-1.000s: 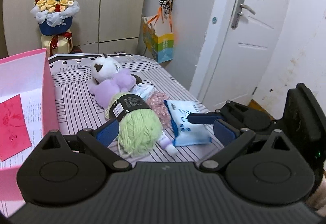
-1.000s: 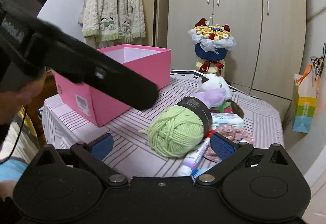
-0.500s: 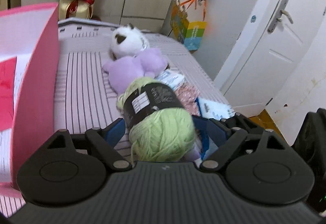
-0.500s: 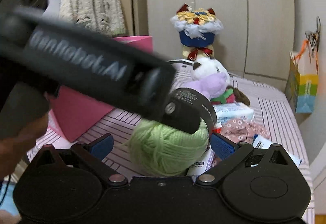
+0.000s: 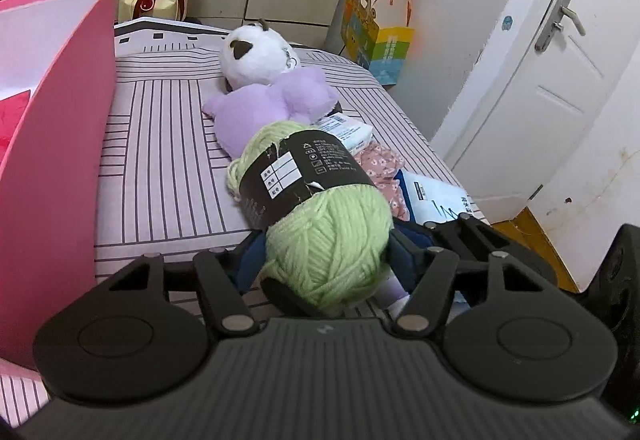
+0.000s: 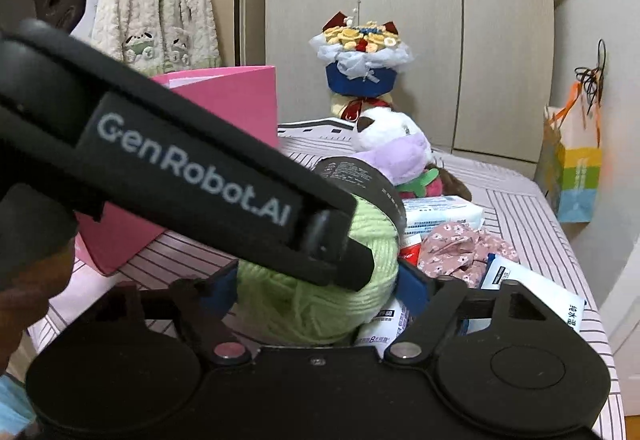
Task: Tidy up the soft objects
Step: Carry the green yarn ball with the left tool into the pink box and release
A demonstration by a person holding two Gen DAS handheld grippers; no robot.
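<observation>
A green yarn ball [image 5: 328,240] with a black paper band lies on the striped cloth. It sits between the blue pads of my left gripper [image 5: 328,256], whose jaws are closing with both pads against the wool. My right gripper [image 6: 318,288] comes from the other side. Its jaws are closing too, and its blue pads touch the same yarn ball [image 6: 304,308]. The left gripper's black finger [image 6: 224,195] crosses the right wrist view above the ball. Behind the ball lies a white and purple plush toy [image 5: 272,95]. A pink box [image 5: 52,143] stands at the left.
A floral fabric piece [image 5: 380,167], tissue packs [image 5: 348,127] and a blue-white pouch [image 5: 436,199] lie right of the yarn near the table's edge. A tube [image 6: 384,332] lies under the ball. A bouquet [image 6: 360,55] stands behind the table, with a gift bag [image 5: 376,39] and a door [image 5: 552,71].
Both grippers came down around the green yarn ball and their jaws narrowed from wide open until the pads reached the wool. The ball has stayed in place.
</observation>
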